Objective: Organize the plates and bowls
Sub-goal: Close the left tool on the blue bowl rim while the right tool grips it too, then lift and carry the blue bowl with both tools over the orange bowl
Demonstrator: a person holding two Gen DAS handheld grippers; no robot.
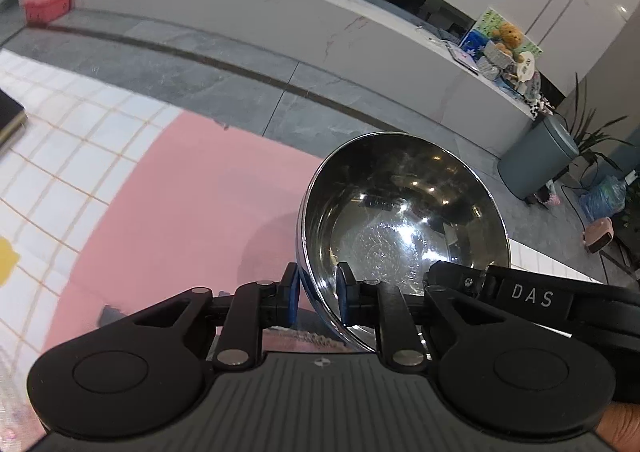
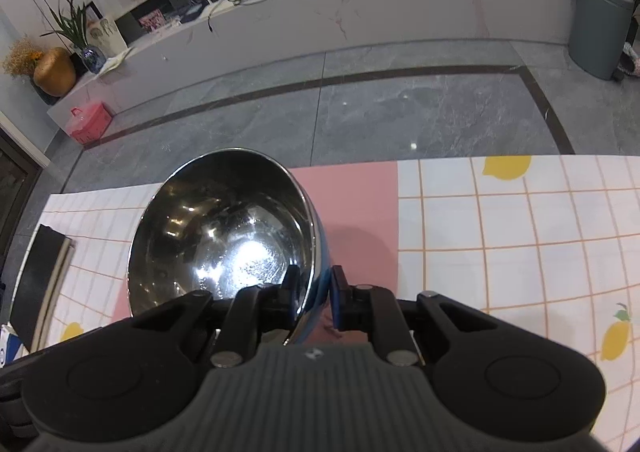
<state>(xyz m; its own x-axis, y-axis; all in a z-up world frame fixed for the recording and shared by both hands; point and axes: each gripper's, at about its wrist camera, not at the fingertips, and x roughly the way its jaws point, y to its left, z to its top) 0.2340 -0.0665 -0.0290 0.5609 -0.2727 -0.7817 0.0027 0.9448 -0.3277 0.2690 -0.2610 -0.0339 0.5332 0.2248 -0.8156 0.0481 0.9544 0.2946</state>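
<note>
A shiny steel bowl (image 1: 404, 220) is held tilted above the pink mat (image 1: 180, 212). My left gripper (image 1: 318, 292) is shut on the bowl's near left rim, one blue pad outside and one inside. The same bowl (image 2: 224, 232) shows in the right wrist view, where my right gripper (image 2: 316, 292) is shut on its right rim, one finger inside and the blue pad outside. The right gripper's black body (image 1: 540, 296) shows at the right of the left wrist view. No plates are in view.
The table has a white grid cloth with lemon prints (image 2: 520, 236) around the pink mat (image 2: 360, 204). A dark flat book-like thing (image 2: 40, 284) lies at the table's left edge. Beyond the table edge are grey floor, a white low cabinet (image 2: 360, 12) and a grey bin (image 2: 600, 28).
</note>
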